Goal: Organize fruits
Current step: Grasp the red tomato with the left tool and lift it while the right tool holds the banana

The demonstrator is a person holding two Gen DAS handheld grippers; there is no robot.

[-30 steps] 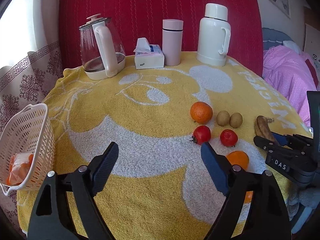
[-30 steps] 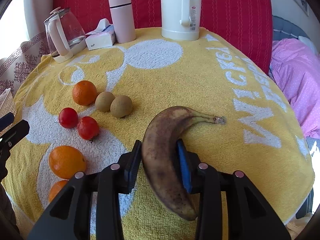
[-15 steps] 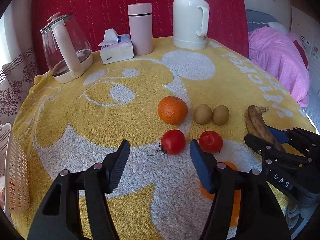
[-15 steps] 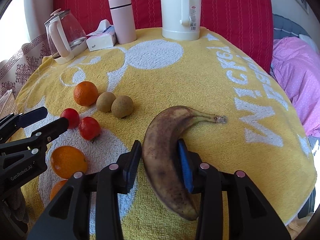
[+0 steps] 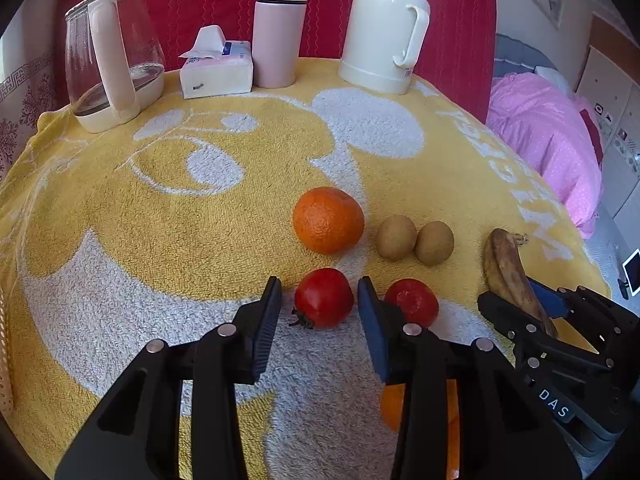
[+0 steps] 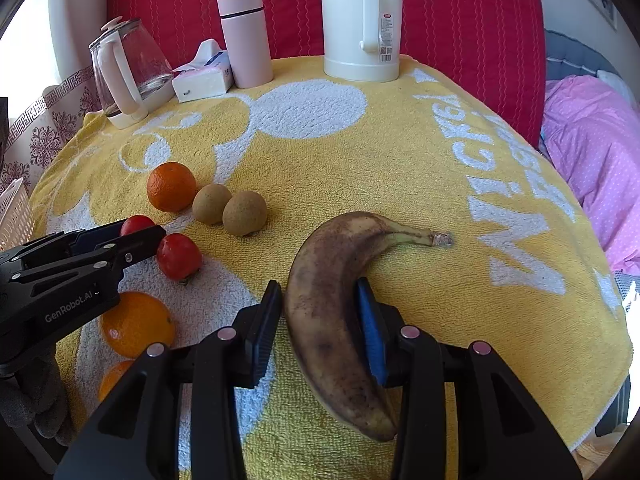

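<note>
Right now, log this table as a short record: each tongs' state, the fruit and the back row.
left tongs: open, straddling the near tomato
right tongs: shut on the banana
other fruit: second tomato, orange, two kiwis
back row: glass kettle, tissue box, pink flask, white thermos

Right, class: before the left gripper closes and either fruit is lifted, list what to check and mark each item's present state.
1. Left gripper open around the near tomato: ok.
2. Its right finger clear of the second tomato: cannot tell.
3. Right gripper shut on the banana: ok.
4. Banana lifted off the towel: not ok.
5. Basket within view: ok, at the left edge only.
</note>
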